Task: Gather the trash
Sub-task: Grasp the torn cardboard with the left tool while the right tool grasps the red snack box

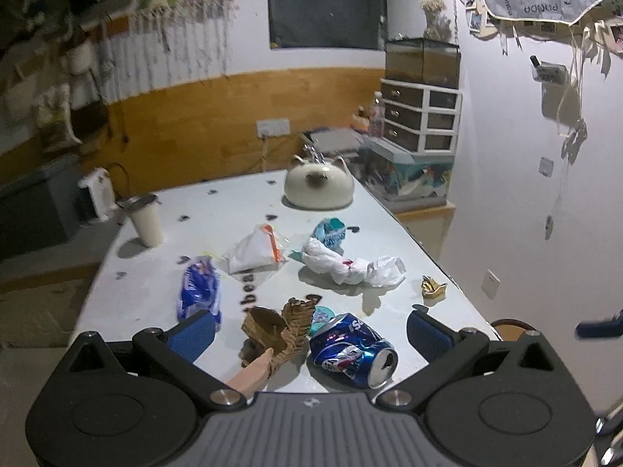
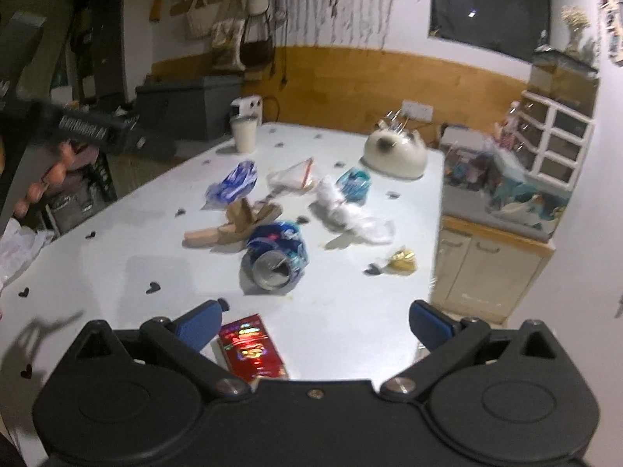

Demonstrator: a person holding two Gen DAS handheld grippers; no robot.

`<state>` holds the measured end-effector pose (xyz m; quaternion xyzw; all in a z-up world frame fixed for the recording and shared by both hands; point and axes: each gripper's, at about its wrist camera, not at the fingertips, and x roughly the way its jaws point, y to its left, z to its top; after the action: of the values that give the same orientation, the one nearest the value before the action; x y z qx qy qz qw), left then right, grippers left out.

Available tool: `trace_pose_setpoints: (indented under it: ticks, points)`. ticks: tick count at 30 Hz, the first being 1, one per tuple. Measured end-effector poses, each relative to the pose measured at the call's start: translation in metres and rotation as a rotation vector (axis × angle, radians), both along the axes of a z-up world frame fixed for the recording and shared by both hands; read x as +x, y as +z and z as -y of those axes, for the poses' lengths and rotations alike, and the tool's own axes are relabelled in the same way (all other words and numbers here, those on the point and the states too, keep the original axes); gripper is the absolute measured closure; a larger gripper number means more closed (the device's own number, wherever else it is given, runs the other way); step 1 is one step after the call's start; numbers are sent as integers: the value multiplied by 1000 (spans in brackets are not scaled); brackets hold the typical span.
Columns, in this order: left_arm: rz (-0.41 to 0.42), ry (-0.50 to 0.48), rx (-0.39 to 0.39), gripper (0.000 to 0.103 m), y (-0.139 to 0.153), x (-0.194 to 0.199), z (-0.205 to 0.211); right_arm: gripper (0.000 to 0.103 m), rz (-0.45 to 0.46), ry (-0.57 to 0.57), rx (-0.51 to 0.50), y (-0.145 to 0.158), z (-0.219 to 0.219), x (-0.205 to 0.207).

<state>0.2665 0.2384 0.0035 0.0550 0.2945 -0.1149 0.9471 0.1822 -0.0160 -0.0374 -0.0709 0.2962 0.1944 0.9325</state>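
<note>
Trash lies scattered on a white table [image 1: 155, 284] [image 2: 117, 257]. A crushed blue can [image 1: 352, 350] [image 2: 276, 251] sits near the front, beside crumpled brown paper [image 1: 278, 332] [image 2: 249, 218]. Further back are a blue wrapper [image 1: 198, 286] [image 2: 233, 183], a clear bag with an orange strip [image 1: 255, 251] [image 2: 292, 175], a white plastic bag [image 1: 350, 266] [image 2: 346, 210], a teal wrapper [image 1: 331, 231] [image 2: 354, 183] and a gold foil scrap [image 1: 432, 286] [image 2: 403, 260]. A red packet [image 2: 251, 350] lies under my right gripper [image 2: 315, 319]. My left gripper [image 1: 311, 330] is open above the can and paper; the right is open too.
A white cup [image 1: 146, 220] [image 2: 244, 134] stands at the far left of the table, a cat-shaped white holder [image 1: 319, 186] [image 2: 395, 153] at the back. A cabinet with drawers [image 1: 418, 120] flanks the right edge. A person's hand [image 2: 46, 179] holds the other gripper at left.
</note>
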Motion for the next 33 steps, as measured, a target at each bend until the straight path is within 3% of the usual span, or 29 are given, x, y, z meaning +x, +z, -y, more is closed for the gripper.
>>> trace_pose_setpoints:
  ticks: [8, 18, 24, 28, 31, 33]
  points:
    - [-145, -36, -39, 0, -44, 75, -16, 0, -89, 67, -50, -43, -46, 35]
    - [-333, 27, -100, 0, -110, 162, -22, 1, -185, 139, -95, -89, -72, 65]
    - [-373, 29, -100, 2, -130, 186, -24, 16, -249, 156, -78, -105, -76, 78]
    - [-376, 52, -120, 14, -136, 193, -28, 20, -278, 159, -71, -113, -80, 78]
    - [-372, 37, -142, 19, -136, 193, -29, 28, -303, 157, -58, -116, -81, 77]
    - [-359, 31, -142, 29, -135, 191, -29, 35, -319, 155, -47, -117, -81, 75]
